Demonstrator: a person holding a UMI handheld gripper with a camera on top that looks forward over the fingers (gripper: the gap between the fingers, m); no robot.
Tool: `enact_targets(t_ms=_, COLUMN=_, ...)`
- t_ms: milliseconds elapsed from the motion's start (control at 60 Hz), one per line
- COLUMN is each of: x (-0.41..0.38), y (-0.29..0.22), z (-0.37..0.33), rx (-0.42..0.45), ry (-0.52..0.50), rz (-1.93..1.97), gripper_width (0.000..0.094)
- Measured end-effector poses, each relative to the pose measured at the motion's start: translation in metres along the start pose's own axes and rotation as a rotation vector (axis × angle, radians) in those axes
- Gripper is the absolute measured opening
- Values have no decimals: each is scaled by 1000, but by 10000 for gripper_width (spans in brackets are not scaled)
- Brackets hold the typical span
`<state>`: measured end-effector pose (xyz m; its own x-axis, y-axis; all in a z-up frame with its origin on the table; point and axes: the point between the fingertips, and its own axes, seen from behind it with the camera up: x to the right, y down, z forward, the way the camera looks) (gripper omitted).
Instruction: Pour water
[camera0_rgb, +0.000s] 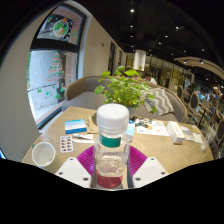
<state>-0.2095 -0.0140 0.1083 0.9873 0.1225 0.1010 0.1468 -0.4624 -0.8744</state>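
A clear plastic bottle (112, 150) is standing upright nearest the camera, clamped between the two fingers (111, 176), whose magenta pads (87, 158) are pressing against its sides. It is wearing a white screw cap and a green label band under the neck, and its lower body is showing see-through with water inside. The bottle is sitting above the near edge of the wooden counter (160, 150).

Going left to right across the counter: a white cup (43, 153) is resting near the left corner, a blister strip of pills (66, 145) is lying just beside it, and a blue and white box (76, 126) is lying farther back. Behind the bottle a leafy green plant (128, 89) is rising. To the right, flat white papers or boxes (170, 130) are lying toward the far right edge.
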Motion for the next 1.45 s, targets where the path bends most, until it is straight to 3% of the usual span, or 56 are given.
enact_targets(t_ms=267, x=-7, y=73, z=32, rx=-54, ry=-36, rz=69, gripper_width=428)
enact_targets(t_ms=300, x=-7, y=66, z=31, rx=-10, ry=-33, rz=83, gripper_width=426)
enact_targets(t_ms=450, x=-7, y=67, z=32, rx=-7, ry=-36, rz=101, gripper_width=492)
enact_targets(t_ms=483, x=-7, y=74, z=31, rx=-43, ry=-38, rz=108, gripper_width=552)
enact_targets(t_ms=567, x=-11, y=82, z=19, rx=-101, ry=-56, rz=126, gripper_width=873)
enact_targets(t_ms=617, x=-9, y=83, z=4, rx=-131, ry=-47, rz=127, gripper_width=827)
enact_targets(t_ms=667, x=-5, y=79, z=-17, rx=-143, ry=-24, rz=122, gripper_width=863)
enact_targets(t_ms=817, x=-7, y=61, z=-97, rx=-183, ry=6, rz=125, gripper_width=853)
enact_targets(t_ms=1067, x=-17, y=34, z=-214, rx=-180, ry=50, rz=105, gripper_width=854)
enact_targets(t_ms=1450, x=-10, y=15, z=-256, rx=-143, ry=107, rz=51, gripper_width=852)
